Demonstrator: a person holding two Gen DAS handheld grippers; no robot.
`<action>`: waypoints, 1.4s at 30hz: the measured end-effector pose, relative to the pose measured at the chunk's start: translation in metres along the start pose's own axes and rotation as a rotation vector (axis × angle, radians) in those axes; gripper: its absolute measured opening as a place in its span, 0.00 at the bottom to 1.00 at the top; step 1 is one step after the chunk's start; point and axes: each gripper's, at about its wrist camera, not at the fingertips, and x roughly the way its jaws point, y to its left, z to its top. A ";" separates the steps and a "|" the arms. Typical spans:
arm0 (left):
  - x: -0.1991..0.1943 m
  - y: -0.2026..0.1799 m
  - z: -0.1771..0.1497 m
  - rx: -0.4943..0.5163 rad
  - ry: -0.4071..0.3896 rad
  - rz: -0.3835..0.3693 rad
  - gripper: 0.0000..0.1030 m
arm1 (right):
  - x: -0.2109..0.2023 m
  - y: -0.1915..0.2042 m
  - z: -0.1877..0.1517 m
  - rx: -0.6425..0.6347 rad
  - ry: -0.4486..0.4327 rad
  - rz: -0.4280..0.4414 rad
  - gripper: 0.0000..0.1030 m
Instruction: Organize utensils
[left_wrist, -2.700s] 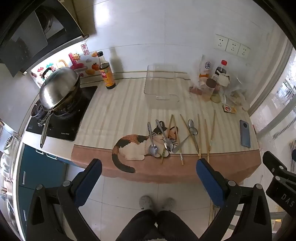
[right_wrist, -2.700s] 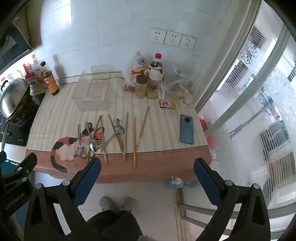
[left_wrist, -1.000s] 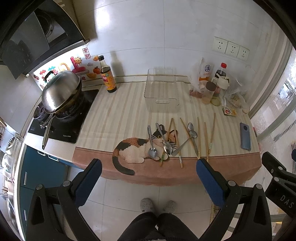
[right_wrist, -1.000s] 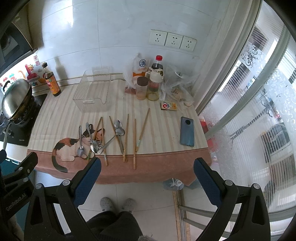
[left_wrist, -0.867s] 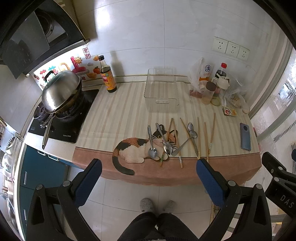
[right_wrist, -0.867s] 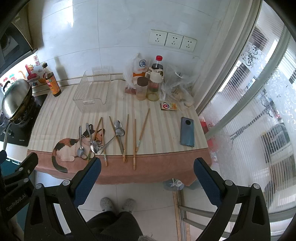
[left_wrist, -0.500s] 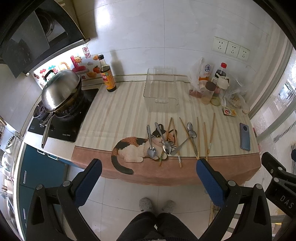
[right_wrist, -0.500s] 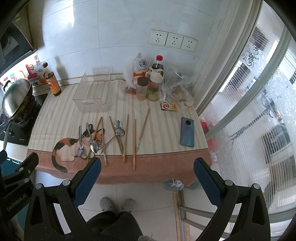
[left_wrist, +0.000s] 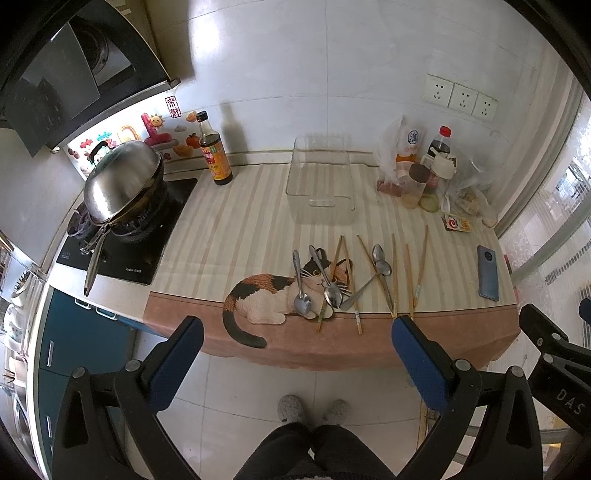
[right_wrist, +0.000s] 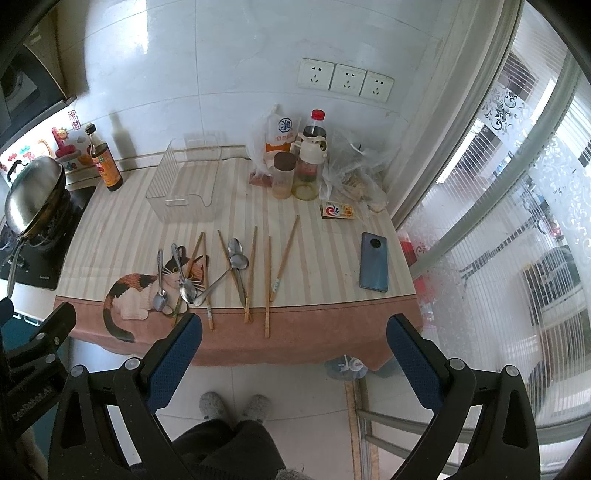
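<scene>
Several metal spoons (left_wrist: 334, 291) and wooden chopsticks (left_wrist: 394, 273) lie scattered near the counter's front edge, partly on a cat picture (left_wrist: 266, 295) printed on the striped mat. They also show in the right wrist view as spoons (right_wrist: 186, 286) and chopsticks (right_wrist: 251, 269). A clear plastic bin (left_wrist: 319, 181) stands empty behind them; it also shows in the right wrist view (right_wrist: 184, 184). My left gripper (left_wrist: 295, 354) is open and empty, held above the floor in front of the counter. My right gripper (right_wrist: 293, 354) is open and empty, likewise short of the counter.
A wok (left_wrist: 122, 181) sits on the stove at the left. A sauce bottle (left_wrist: 216, 155) stands by the wall. Jars, bottles and bags (left_wrist: 424, 173) crowd the back right. A phone (left_wrist: 487, 271) lies at the right edge. The person's feet (left_wrist: 314, 410) are below.
Both views have shifted only slightly; the counter sits a little differently in frame. The utensils and bin have not moved. Both grippers stay open.
</scene>
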 end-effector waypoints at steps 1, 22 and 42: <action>0.000 0.000 0.000 -0.001 0.000 0.001 1.00 | 0.000 0.000 0.000 0.001 0.000 0.000 0.98; 0.056 0.010 0.027 -0.072 -0.045 0.093 1.00 | 0.038 -0.013 0.007 0.076 -0.025 0.046 0.98; 0.323 -0.028 0.073 0.083 0.427 -0.162 0.41 | 0.267 -0.020 0.021 0.245 0.299 0.079 0.22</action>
